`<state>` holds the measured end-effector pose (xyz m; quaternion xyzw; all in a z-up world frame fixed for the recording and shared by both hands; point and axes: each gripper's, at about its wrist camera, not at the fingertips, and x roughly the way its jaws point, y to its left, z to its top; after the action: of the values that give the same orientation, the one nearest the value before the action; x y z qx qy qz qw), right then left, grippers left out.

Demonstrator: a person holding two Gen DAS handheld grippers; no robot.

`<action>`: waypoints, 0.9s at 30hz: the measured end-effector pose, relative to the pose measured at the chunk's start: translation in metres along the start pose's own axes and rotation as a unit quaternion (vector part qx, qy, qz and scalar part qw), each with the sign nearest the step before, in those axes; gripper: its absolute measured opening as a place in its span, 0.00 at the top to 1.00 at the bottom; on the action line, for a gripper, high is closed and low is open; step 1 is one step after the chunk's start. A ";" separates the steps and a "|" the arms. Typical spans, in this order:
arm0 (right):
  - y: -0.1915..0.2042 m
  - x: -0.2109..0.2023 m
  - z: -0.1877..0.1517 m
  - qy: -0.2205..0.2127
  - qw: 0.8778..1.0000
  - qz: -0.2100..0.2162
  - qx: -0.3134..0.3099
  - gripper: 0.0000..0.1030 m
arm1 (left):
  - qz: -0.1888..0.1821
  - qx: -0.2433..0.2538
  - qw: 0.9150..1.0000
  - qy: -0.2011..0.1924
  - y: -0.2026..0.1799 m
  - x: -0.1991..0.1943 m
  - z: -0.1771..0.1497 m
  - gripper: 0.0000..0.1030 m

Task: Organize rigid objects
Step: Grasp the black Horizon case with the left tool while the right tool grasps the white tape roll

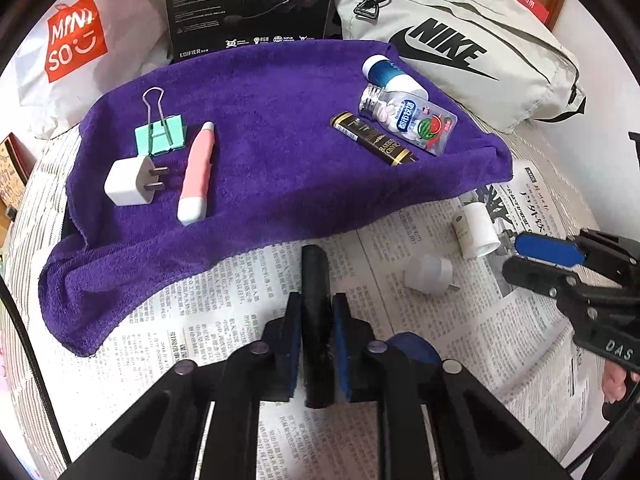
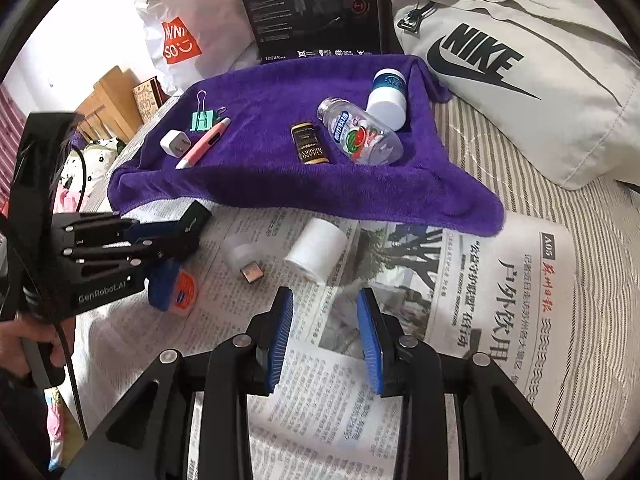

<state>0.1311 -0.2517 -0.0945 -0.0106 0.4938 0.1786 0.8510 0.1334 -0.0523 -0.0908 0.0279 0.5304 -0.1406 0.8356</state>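
Two grippers here. The left gripper [image 1: 316, 344] has its jaws clenched on a black bar-shaped object [image 1: 315, 280], long axis pointing straight ahead toward the purple towel [image 1: 260, 208], which lies just beyond its tip. My guess is it goes there next, into the gap between the pink pen [image 1: 197, 174] and the gold-and-black tube [image 1: 374, 138]. The right gripper [image 2: 325, 340] hangs with its jaws released and nothing between them; the white cylinder [image 2: 317, 254] lies on the newspaper [image 2: 460, 280] just ahead of it, axis roughly along the jaws, so the right side's clearly nearer.
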 end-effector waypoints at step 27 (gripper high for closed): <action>-0.001 0.024 0.013 0.010 0.999 -0.036 -0.011 0.69 | 0.058 0.023 0.998 -0.022 0.017 -0.009 -0.019 0.87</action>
<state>0.1534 -0.2430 -0.1085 -0.0394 0.4993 0.1531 0.8519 0.1178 -0.0307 -0.0928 0.0746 0.5064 -0.1043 0.8527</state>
